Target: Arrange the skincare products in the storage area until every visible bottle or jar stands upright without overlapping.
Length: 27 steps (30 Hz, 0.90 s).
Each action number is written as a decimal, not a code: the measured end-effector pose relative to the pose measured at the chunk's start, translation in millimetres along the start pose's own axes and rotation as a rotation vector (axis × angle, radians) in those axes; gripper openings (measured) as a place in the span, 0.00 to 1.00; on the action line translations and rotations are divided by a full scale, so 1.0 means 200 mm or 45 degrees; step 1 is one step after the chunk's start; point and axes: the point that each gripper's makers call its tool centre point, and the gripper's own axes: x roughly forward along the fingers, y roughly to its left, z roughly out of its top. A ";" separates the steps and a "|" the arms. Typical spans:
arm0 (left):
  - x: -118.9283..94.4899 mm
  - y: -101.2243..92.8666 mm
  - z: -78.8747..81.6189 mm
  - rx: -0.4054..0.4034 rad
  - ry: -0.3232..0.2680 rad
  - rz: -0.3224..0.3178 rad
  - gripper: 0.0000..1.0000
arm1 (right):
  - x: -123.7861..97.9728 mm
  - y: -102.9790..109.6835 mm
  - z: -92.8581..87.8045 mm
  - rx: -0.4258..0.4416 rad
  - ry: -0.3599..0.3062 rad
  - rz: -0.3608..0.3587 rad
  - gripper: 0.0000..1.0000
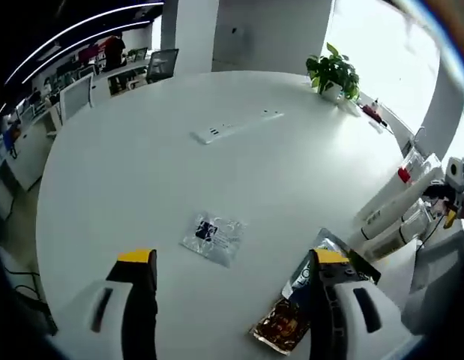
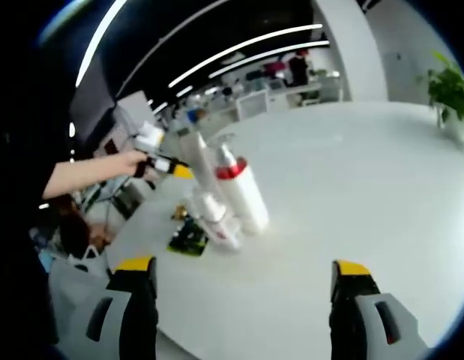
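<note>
Hovering over the round white bench (image 1: 142, 172), both tongs (image 1: 232, 262) (image 2: 243, 270) gape, holding nothing; three tall white bottles (image 2: 243, 196) cluster at eleven o'clock, two sachets (image 1: 214, 237) nearby.

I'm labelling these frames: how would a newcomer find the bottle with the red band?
On the big white round table, look near its edge for a cluster of white bottles. The bottle with the red band is the widest there; the shorter white bottle beside it lacks any red.
</note>
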 end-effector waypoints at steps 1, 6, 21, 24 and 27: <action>0.02 0.00 0.00 0.005 -0.002 0.000 0.74 | 0.00 0.00 0.00 0.000 0.003 -0.003 0.98; 0.09 0.02 -0.02 0.030 0.027 -0.001 0.73 | 0.01 -0.03 -0.01 0.005 0.012 -0.018 0.98; 0.21 0.08 -0.05 0.123 0.108 -0.016 0.72 | 0.06 -0.04 -0.04 0.038 0.025 -0.017 0.98; 0.23 0.09 -0.02 0.161 0.093 -0.022 0.70 | 0.07 -0.05 -0.05 0.040 0.033 -0.019 0.98; 0.25 0.07 -0.01 0.187 0.093 -0.040 0.68 | 0.07 -0.06 -0.06 0.050 0.035 -0.025 0.98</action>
